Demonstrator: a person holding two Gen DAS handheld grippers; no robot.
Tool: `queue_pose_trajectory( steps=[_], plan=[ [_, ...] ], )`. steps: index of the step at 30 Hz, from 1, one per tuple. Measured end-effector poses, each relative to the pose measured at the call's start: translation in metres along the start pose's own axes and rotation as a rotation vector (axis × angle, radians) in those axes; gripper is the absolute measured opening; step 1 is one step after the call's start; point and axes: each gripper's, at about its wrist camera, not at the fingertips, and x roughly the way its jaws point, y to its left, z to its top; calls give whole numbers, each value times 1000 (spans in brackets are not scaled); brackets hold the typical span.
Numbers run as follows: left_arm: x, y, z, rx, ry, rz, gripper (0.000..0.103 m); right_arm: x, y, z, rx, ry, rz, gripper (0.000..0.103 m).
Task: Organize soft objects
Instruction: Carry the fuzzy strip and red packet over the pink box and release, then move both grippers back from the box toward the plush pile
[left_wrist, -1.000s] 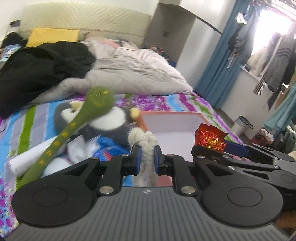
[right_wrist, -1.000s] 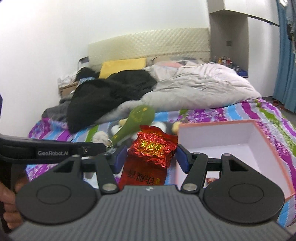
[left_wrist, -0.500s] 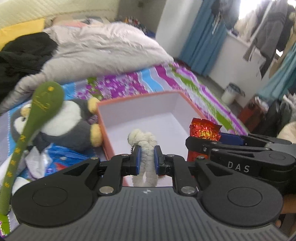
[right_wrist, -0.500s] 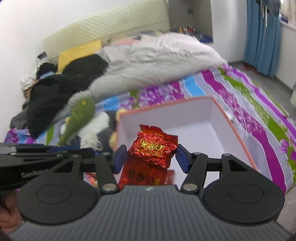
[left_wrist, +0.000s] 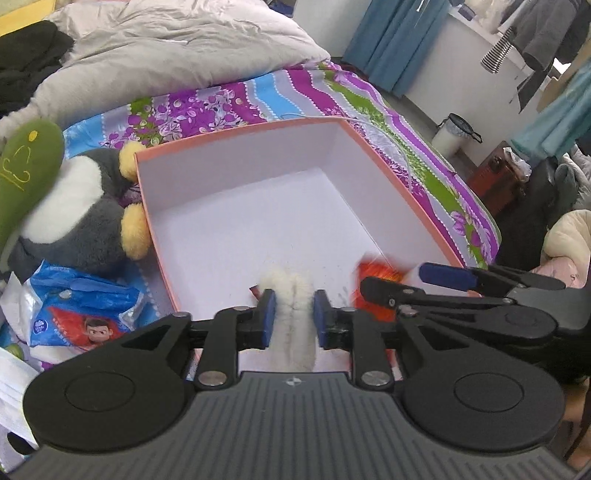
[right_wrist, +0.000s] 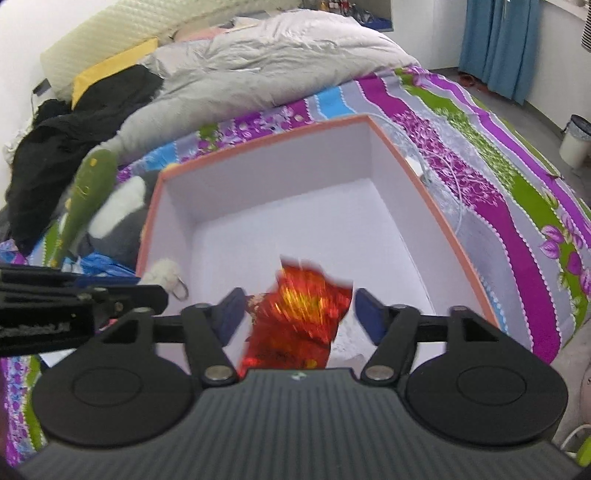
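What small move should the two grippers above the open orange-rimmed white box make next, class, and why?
Probably lift both grippers clear. The left gripper and right gripper have just been opening above the orange-rimmed white box. The fluffy white plush toy sits loosely between the left pads, and the blurred red foil packet hangs free of the right pads, so both look released.

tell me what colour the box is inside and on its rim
White inside, with an orange-pink rim and outer wall; the box shows best in the right wrist view.
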Motion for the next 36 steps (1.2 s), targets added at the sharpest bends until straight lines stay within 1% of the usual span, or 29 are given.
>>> queue_pose_trajectory(
  steps=[2, 5, 7, 10, 16, 21, 28, 33, 36],
  plan=[
    [-2, -2, 0, 14, -9, 2, 44, 0, -1, -2, 5, 3, 7, 73],
    [-10, -5, 0, 38, -30, 21, 44, -5, 2, -3, -6, -9, 3, 73],
    [-20, -4, 1, 36, -49, 15, 44, -11, 7, -2, -20, -28, 9, 73],
    [-39, -3, 0, 38, -88, 7, 44, -26, 13, -1, -24, -70, 27, 73],
    [-83, -2, -12, 73, -170, 22, 44, -59, 25, -3, -36, -165, 71, 73],
    [-123, 1, -30, 91, -240, 27, 44, -90, 37, -10, -59, -247, 96, 73],
    [-174, 15, -64, 60, -336, 23, 44, -122, 59, -29, -85, -318, 166, 73],
    [-201, 20, -93, 70, -384, 69, 44, -138, 79, -43, -105, -352, 208, 73],
    [-214, 27, -112, 53, -404, 89, 44, -143, 91, -54, -123, -364, 235, 73]
  ],
)
